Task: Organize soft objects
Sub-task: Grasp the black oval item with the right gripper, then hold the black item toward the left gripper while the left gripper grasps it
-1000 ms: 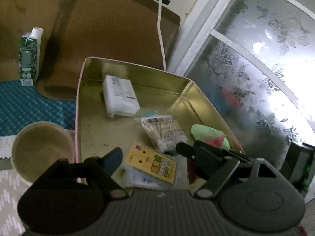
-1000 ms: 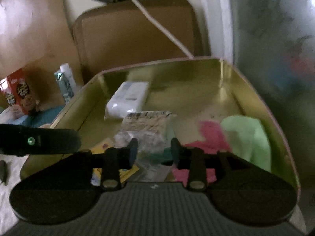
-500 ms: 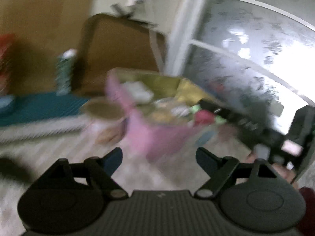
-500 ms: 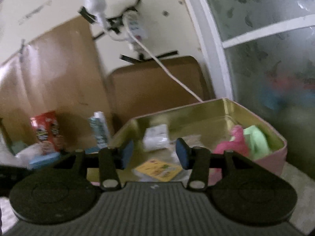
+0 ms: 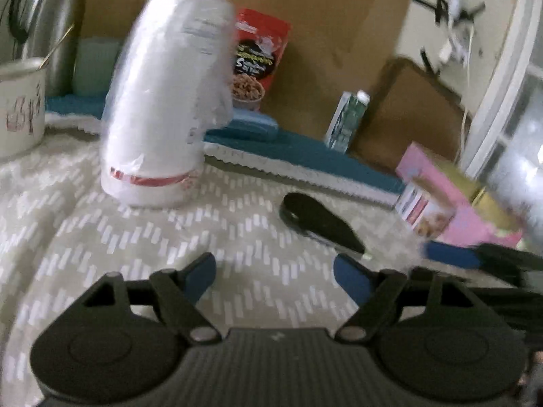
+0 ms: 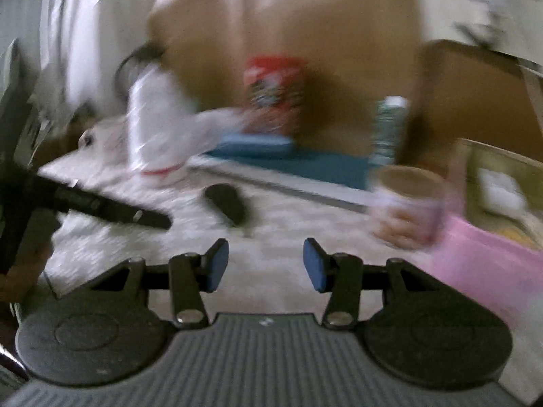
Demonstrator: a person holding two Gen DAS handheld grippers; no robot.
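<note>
A patterned cloth covers the table (image 5: 85, 237). Both the left hand-held gripper (image 5: 274, 273) and right hand-held gripper (image 6: 265, 264) have pulled back from the pink tin (image 5: 454, 200), wide and empty; the soft things remain inside, suggesting that sorting is finished.

Pink tin (image 6: 488, 264) blurred, edge-cropped

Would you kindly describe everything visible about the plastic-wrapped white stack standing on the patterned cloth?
The plastic-wrapped white stack looks like a tall column of white disposable cups or bowls sleeved in clear, crinkled plastic, loose and bunched at the top. A red band circles it near the base. It stands leaning slightly, its base on the pale patterned cloth, in front of the red snack box. Neither gripper touches it. Motion blur hides the finer print on the wrapper.
</note>
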